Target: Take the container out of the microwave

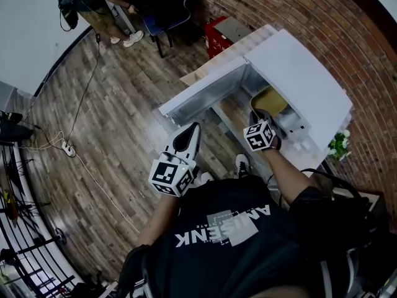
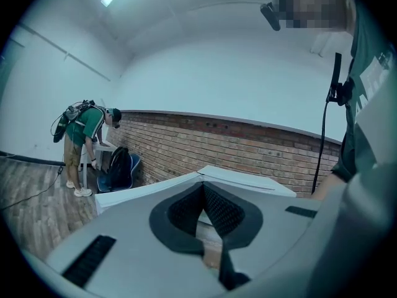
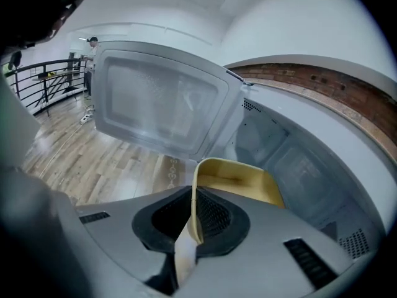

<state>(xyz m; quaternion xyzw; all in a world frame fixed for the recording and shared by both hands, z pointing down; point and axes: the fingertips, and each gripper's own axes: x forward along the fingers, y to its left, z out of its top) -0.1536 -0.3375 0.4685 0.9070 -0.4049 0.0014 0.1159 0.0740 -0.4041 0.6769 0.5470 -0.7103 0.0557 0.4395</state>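
Over by the brick wall (image 1: 291, 11): white microwave (image 1: 304, 79), door (image 1: 198, 95) swung wide open toward the room.
container (image 1: 271, 100): yellow, at the cavity mouth and partly inside. From the head view the microwave's top covers its far side and the right gripper covers its near edge.
container base: hidden under the gripper body in the right gripper view. Can't tell if it rests on the cavity floor or hangs clear of it.
container inside: only the upper walls show, the bottom is out of sight.
right gripper (image 3: 194, 197): clamped on the container's near wall, one pad inside the rim and one outside, angled down into the opening.
left gripper (image 2: 202, 186): jaws closed tip to tip with nothing in them, held near the open door, well apart from the container.
left gripper view: only the microwave's top and the door's edge show past the jaws. Cavity and container are not in its sight.
person (image 2: 87, 132): far off at the wall, bent over, too small to make out the hands.
plant (image 1: 339, 145): beside the microwave's corner, partly cut off by it.
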